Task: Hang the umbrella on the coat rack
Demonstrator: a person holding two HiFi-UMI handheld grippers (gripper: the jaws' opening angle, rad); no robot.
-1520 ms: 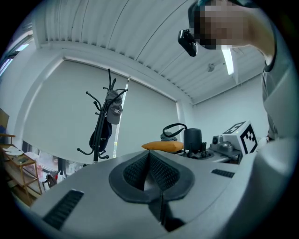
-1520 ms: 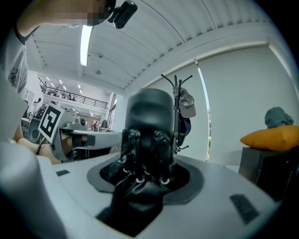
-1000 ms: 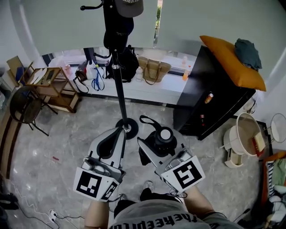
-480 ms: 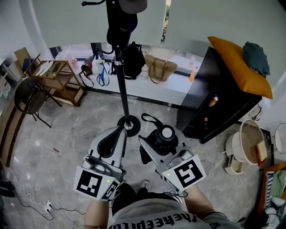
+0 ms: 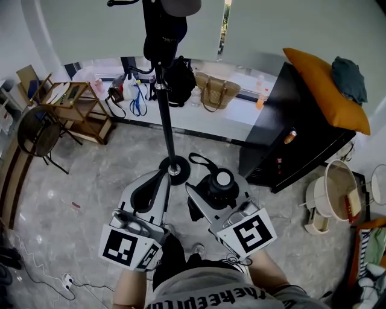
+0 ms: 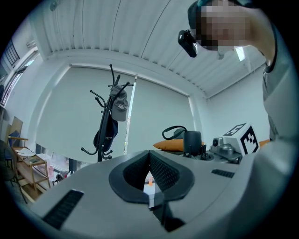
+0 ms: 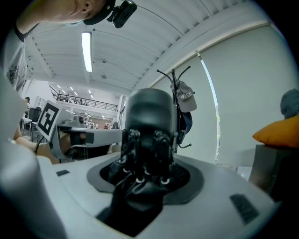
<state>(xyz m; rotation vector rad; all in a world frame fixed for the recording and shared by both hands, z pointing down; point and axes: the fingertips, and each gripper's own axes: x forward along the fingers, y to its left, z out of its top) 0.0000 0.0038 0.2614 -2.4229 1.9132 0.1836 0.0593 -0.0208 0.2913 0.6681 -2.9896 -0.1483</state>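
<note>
Presently listed, from the task's thing outward.

**1. Umbrella** (image 5: 222, 181): black and folded short, held low on its body by the clenched right tool (image 5: 208, 198). The right gripper view shows rib tips and gathered cloth packed between the jaws. Its long axis is upright along the jaws, with the round handle cap uppermost. The strap loop (image 5: 200, 162) arches off toward the rack.

**2. Left tool** (image 6: 150, 176): its pads are drawn together on nothing, with only a thin slit of light between them. It sits just beside the right tool.

**3. Coat rack** (image 5: 164, 114): ahead and a little left of the umbrella.
- The round base stands on the floor just past the left tool's tip.
- The pole rises to hooks at the top of the head view.
- The hooks carry a cap (image 5: 181, 6) and a dark hanging item (image 5: 164, 36).
- One bare hook (image 5: 123, 3) shows at upper left.
- Judgement: the right tool would have to go forward-left and well upward, loop leading.

**4. Floor** (image 5: 90, 181): pale grey marble.

**5. Room:**
- Right: a black cabinet (image 5: 289, 133) with an orange cushion (image 5: 325, 84) on top.
- Beyond the rack: a low white ledge (image 5: 199, 124) with a tan handbag (image 5: 216, 92).
- Left: a wooden shelf unit (image 5: 72, 108).
</note>
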